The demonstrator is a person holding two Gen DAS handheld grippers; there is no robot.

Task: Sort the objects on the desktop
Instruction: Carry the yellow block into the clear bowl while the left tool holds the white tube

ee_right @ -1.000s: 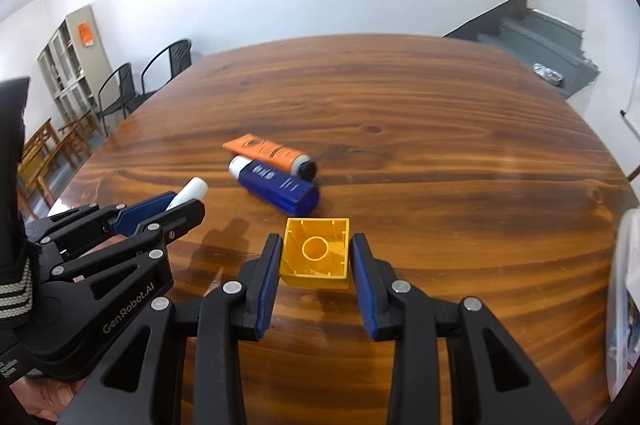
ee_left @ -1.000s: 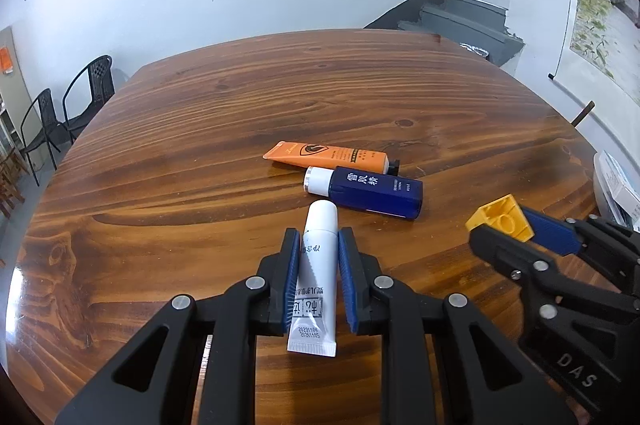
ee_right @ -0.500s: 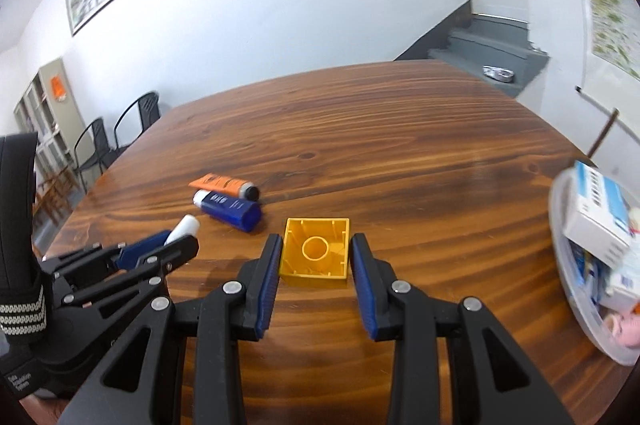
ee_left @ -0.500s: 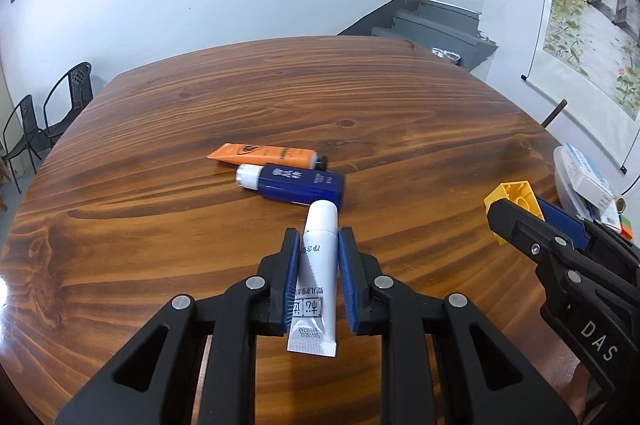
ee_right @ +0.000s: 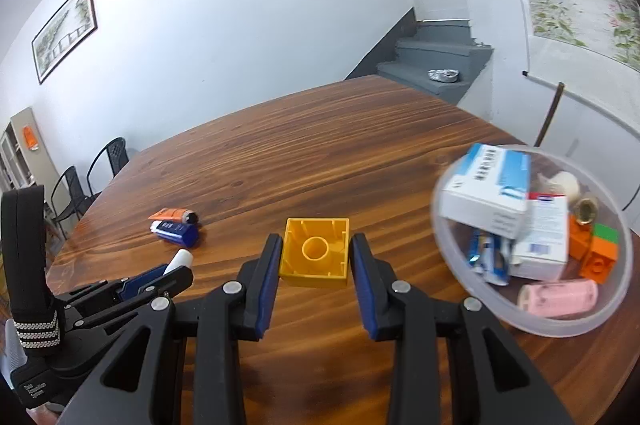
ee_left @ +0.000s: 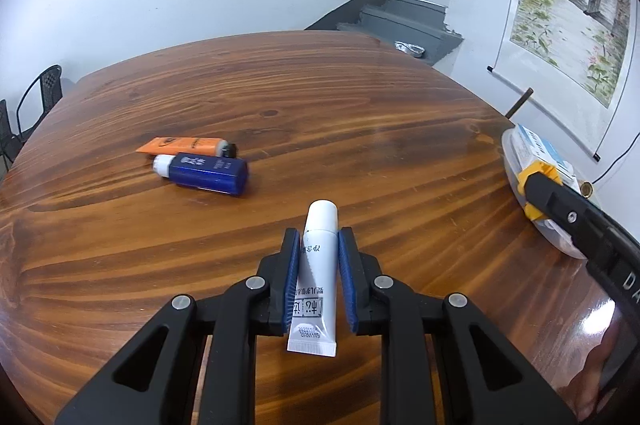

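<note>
My left gripper (ee_left: pixel 319 239) is shut on a white tube (ee_left: pixel 316 277), cap pointing forward, held above the wooden table (ee_left: pixel 360 129). The right gripper (ee_right: pixel 315 247) is shut on a hollow yellow brick (ee_right: pixel 315 253), its open underside facing the camera. In the left wrist view the right gripper's black arm (ee_left: pixel 576 221) and the yellow brick (ee_left: pixel 536 177) sit at the right, in front of the clear bowl (ee_left: pixel 510 161). In the right wrist view the left gripper (ee_right: pixel 176 269) with the white tube (ee_right: pixel 180 259) shows at lower left. An orange tube (ee_left: pixel 184 145) and a blue bottle (ee_left: pixel 208 173) lie together on the table.
A clear plastic bowl (ee_right: pixel 452 265) at the right table edge holds boxes, orange and green bricks, a pink roll and other small items. Black chairs (ee_right: pixel 96 169) stand beyond the table's left side. Grey steps (ee_right: pixel 436 61) rise behind the table.
Both grippers have swung right with their loads, the right one rolling as it went. The bowl has come into both views and now lies close to the right of the yellow brick.
</note>
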